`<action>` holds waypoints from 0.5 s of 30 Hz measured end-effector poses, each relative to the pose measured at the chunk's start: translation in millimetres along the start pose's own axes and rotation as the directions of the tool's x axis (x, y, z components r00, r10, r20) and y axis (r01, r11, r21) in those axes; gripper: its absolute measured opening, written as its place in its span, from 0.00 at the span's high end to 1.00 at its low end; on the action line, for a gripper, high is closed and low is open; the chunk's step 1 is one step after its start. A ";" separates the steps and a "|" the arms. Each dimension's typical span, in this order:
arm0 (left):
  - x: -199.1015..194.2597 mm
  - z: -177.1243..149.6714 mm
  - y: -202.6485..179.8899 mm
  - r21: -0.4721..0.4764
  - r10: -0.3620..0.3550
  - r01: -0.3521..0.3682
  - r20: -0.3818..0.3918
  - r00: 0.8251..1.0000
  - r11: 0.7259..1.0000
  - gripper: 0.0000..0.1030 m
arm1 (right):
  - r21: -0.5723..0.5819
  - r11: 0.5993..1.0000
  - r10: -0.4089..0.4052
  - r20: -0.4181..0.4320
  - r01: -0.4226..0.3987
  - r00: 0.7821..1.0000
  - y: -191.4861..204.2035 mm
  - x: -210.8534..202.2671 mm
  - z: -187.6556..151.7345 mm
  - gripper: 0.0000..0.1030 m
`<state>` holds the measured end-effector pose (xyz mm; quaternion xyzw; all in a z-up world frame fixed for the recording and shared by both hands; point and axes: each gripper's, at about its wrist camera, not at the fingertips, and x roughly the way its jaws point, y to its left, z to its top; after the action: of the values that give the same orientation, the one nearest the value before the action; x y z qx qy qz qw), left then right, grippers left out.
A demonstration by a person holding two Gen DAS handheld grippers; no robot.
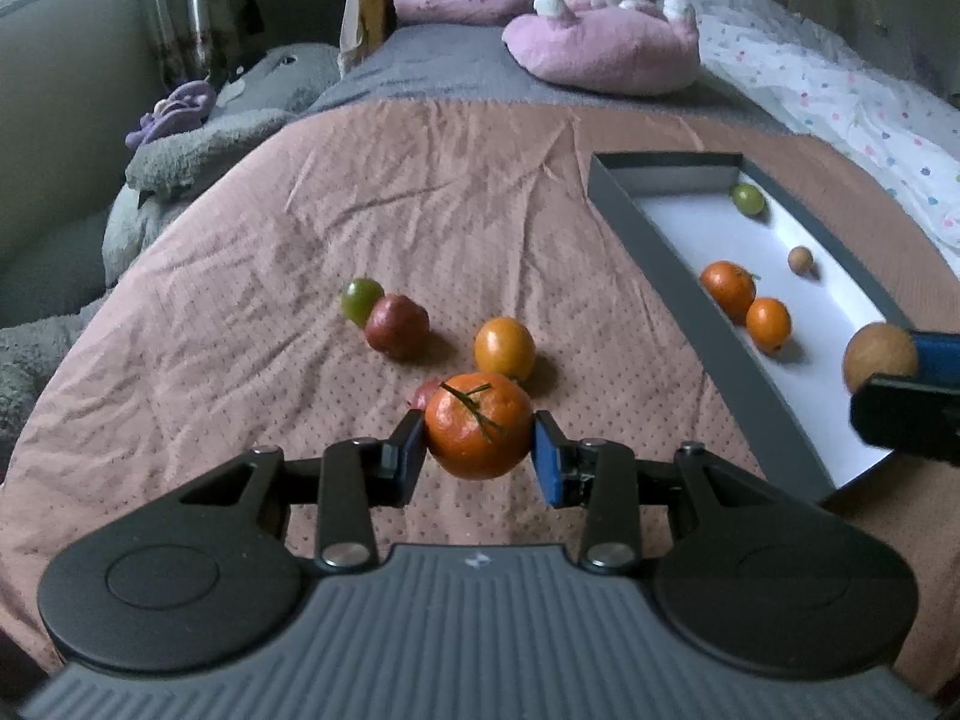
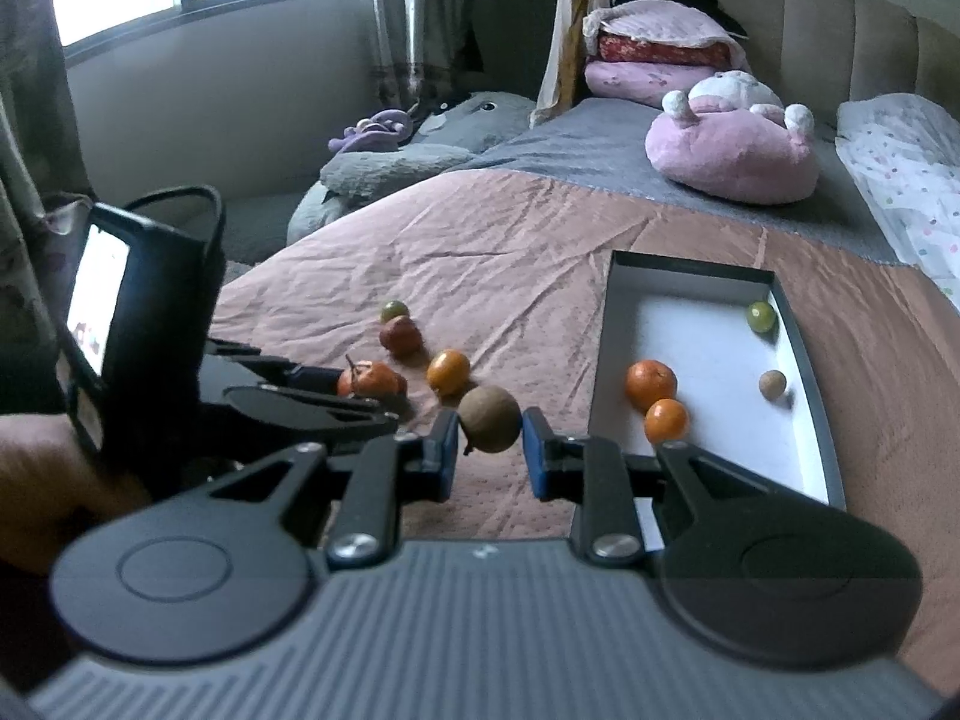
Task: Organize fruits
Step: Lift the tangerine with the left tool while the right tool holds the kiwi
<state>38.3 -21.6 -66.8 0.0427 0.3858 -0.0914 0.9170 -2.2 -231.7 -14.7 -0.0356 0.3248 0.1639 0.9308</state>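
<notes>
Item 1: your left gripper (image 1: pixel 479 441). Its jaws are clamped on a stemmed tangerine (image 1: pixel 479 433), one blue pad on each flank, the fruit sitting centred between the fingertips and held off the pink bedspread (image 1: pixel 300 228). In the right wrist view the same gripper (image 2: pixel 360 393) shows from the side at left, with the tangerine (image 2: pixel 367 379) at its tip.

Item 2: your right gripper (image 2: pixel 490 435). Its jaws are closed on a round brown fruit (image 2: pixel 489 418), pinched between the pads just left of the tray's near left wall. In the left wrist view it enters at the right edge, the brown fruit (image 1: pixel 879 358) over the tray's near end.

Item 3: grey tray (image 2: pixel 606 348) with white floor, lying on the bedspread to the right of both grippers. Contents: a large orange (image 2: pixel 651 383) and a smaller orange (image 2: pixel 666 420) touching each other by the left wall; a green fruit (image 2: pixel 760 317) near the far right corner; a small brown ball (image 2: pixel 771 384) by the right wall.

Item 4: loose fruit on the bedspread, beyond your left gripper. A yellow-orange fruit (image 1: pixel 504 348) just behind the held tangerine; a dark red fruit (image 1: pixel 398 324) further left, touching a green fruit (image 1: pixel 361 298); a reddish fruit (image 1: pixel 423 394) mostly hidden behind the tangerine.

Item 5: pink plush cushion (image 1: pixel 603 42) at the far end of the bed.
</notes>
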 end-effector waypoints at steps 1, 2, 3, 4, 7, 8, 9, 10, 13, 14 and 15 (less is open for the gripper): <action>-2.0 0.4 -0.1 0.001 0.001 -0.001 0.009 1.000 1.000 0.58 | -0.003 1.000 0.000 0.001 0.000 1.000 1.5 -1.0 -0.2 0.75; -3.3 0.5 -0.5 0.001 0.003 -0.003 0.014 1.000 1.000 0.58 | -0.005 1.000 0.001 0.001 -0.001 1.000 2.1 -1.8 0.2 0.75; -4.1 0.6 -0.2 -0.001 0.002 -0.002 0.016 1.000 1.000 0.58 | -0.007 1.000 0.001 0.002 -0.001 1.000 2.9 -3.1 0.3 0.75; -5.1 0.9 0.3 -0.004 0.004 -0.004 0.018 1.000 1.000 0.58 | -0.008 1.000 0.001 0.003 -0.001 1.000 3.8 -3.9 0.1 0.75; -7.0 1.5 2.7 -0.016 0.010 -0.009 0.025 1.000 1.000 0.58 | -0.009 1.000 -0.001 0.006 0.001 1.000 4.1 -6.9 0.1 0.75; -7.1 1.6 3.5 -0.020 0.012 -0.012 0.026 1.000 1.000 0.58 | -0.008 1.000 -0.001 0.007 0.001 1.000 3.7 -7.7 -0.1 0.75; -7.7 1.6 4.2 -0.023 0.016 -0.016 0.028 0.999 1.000 0.58 | -0.008 1.000 -0.001 0.009 0.001 1.000 3.6 -8.7 -0.5 0.75; -8.3 1.6 5.2 -0.027 0.020 -0.019 0.030 0.999 0.999 0.58 | -0.010 1.000 0.000 0.010 0.000 1.000 3.7 -9.5 -0.9 0.75; -10.1 1.9 7.4 -0.035 0.032 -0.031 0.037 0.999 0.999 0.58 | -0.010 1.000 0.006 0.013 -0.006 1.000 3.5 -12.1 -2.3 0.75; -10.5 1.9 7.6 -0.036 0.036 -0.035 0.038 0.999 0.999 0.58 | -0.010 1.000 0.007 0.014 -0.007 1.000 3.1 -12.5 -2.6 0.75; -10.7 1.9 7.5 -0.034 0.043 -0.041 0.038 0.998 0.999 0.58 | -0.009 1.000 0.009 0.017 -0.008 1.000 2.5 -13.1 -3.2 0.75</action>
<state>33.8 -13.1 -57.7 0.0338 0.3684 -0.0665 0.9267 -14.6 -233.5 -9.0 -0.0369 0.3165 0.1695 0.9326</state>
